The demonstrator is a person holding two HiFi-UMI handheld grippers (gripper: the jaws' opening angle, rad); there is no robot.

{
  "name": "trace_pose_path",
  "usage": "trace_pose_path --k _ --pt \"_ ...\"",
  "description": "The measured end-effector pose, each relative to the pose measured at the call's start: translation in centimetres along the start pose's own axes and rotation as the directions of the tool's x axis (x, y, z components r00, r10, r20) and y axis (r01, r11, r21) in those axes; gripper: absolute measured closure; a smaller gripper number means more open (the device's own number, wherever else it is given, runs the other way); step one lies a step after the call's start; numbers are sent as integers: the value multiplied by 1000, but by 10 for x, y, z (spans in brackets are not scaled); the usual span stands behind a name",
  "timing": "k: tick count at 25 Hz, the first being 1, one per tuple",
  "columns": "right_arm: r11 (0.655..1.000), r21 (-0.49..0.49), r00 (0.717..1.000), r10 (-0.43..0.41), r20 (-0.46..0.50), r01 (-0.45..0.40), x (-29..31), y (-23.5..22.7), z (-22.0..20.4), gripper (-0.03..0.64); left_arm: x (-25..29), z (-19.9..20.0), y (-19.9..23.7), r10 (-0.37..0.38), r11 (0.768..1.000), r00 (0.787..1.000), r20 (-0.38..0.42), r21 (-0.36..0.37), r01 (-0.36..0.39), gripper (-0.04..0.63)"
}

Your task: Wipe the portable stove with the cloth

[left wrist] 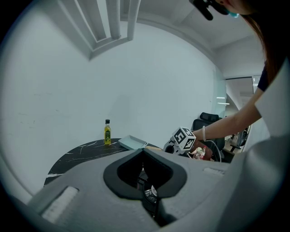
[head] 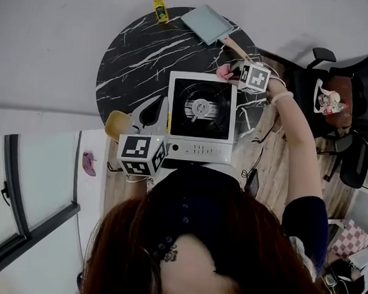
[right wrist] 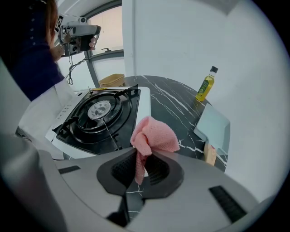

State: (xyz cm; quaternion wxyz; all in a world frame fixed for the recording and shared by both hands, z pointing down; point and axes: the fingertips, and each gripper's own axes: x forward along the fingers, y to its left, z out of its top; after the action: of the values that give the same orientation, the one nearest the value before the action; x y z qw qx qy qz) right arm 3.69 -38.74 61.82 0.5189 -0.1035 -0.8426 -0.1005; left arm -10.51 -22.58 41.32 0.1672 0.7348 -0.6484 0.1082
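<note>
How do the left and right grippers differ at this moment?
The right gripper is clamped on the pink cloth; the left gripper holds nothing. The left is by the near-left corner of the stove, the right by its far-right corner. Both have their jaws together.

I count one stove [head: 200,116], one pink cloth [right wrist: 152,136], one yellow bottle [head: 159,6], one flat tray [head: 207,23], one round table [head: 134,53], and two grippers: left gripper [head: 151,114] and right gripper [head: 229,73].

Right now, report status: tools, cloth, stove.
Right tool shut on cloth, beside stove. Left tool shut, empty. Nothing lies on stove.
</note>
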Motion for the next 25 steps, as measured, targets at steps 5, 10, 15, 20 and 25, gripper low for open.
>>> trace_pose_path --k 5,10,15,20,25 --pt "999 30 1000 -21 6 20 -3 1 -8 581 0 1 -3 -8 1000 1000 4 7 8 583" --pt "997 54 999 -49 8 48 -7 2 -15 581 -1 1 -6 -17 1000 1000 4 13 17 583" --pt "994 82 997 -75 6 75 -10 4 -21 581 -3 1 -9 -26 999 1000 7 21 26 583" --pt "985 130 994 -113 7 111 -13 5 -27 580 -5 2 -12 -30 999 999 12 24 30 583" --pt "970 200 990 -140 13 134 -16 8 -34 580 -6 2 -16 -40 999 999 14 28 39 583"
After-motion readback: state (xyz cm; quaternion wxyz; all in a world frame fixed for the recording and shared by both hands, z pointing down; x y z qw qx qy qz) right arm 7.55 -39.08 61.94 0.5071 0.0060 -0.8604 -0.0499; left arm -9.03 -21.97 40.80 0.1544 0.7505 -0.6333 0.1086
